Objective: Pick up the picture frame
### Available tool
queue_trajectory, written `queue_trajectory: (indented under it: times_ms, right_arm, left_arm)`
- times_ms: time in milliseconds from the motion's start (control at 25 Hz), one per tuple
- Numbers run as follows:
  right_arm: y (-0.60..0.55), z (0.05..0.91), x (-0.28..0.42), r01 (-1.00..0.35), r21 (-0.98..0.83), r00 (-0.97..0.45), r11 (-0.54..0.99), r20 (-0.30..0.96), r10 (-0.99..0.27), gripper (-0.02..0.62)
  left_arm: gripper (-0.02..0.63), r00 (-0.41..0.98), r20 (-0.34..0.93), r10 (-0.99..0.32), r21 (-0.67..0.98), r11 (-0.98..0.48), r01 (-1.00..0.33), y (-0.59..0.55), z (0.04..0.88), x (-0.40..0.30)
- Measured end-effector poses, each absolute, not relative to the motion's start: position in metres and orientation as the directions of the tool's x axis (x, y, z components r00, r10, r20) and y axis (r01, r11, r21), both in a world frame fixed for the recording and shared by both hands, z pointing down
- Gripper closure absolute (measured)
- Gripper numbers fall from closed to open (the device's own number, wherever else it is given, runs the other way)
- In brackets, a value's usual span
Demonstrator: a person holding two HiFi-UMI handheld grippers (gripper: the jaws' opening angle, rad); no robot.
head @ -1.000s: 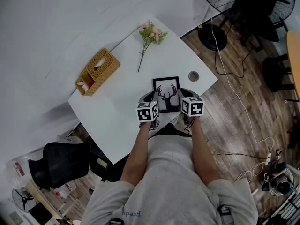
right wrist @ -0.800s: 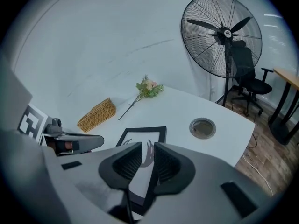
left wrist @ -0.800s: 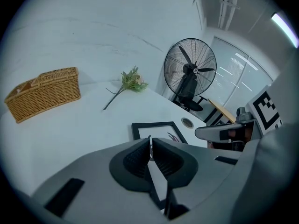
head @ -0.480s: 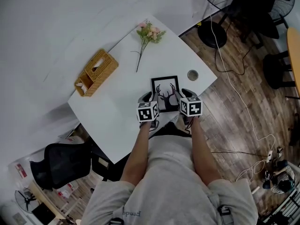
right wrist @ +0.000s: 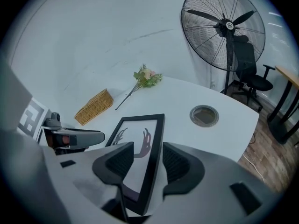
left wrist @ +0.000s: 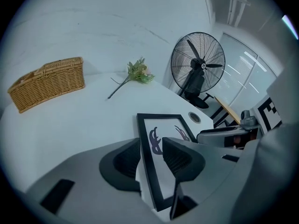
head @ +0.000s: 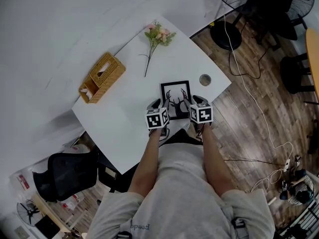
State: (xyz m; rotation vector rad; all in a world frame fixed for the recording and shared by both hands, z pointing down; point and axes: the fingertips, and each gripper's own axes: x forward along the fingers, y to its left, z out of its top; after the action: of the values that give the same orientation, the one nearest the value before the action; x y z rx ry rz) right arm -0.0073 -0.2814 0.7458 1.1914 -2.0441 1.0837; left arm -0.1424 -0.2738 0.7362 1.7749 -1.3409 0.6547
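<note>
Changed since the earlier frame: the jaws of both grippers have just been opening from closed to wide apart, each pair now with one side of the picture frame [head: 175,94] between them; the right gripper's marker cube sits slightly nearer the frame than before; frame, basket and flowers lie where they lay. Left gripper [left wrist: 150,148]: jaws apart, astride the frame's left border, one pad outside the black edge, the other over the printed picture, neither seen pressing on it. Right gripper [right wrist: 148,150]: jaws apart, astride the frame's right border in the same way, pads clear of it. Picture frame: black border, white print with a dark antlered deer head, on the white table [head: 124,108] near the edge closest to the person, between the two grippers; whether its near end is raised off the table cannot be told. Wicker basket [head: 102,77]: oblong, lidded, toward the far left of the table, well apart from the frame. Flower sprig [head: 157,38]: pink blooms and green leaves on a long stem, lying flat near the far corner. Round cable hole [head: 205,79]: set in the tabletop just right of the frame. Standing fan [right wrist: 223,27]: black, on the wooden floor [head: 259,133] beyond the table's right side, next to a dark chair. Black office chair [head: 65,176]: below the table's near left edge. Person: two forearms reaching forward, one gripper in each hand
</note>
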Motion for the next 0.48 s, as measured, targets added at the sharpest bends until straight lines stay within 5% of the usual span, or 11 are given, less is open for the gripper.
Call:
queue_trajectory:
  times_ms: [480]
  right_arm:
    - [-0.272,0.773,-0.004,-0.913,-0.291,-0.394,0.286,0.808,-0.437,0.444]
  left_arm:
    - [0.439,0.279,0.841,-0.463,0.290,-0.049,-0.956,-0.256,0.771,-0.146]
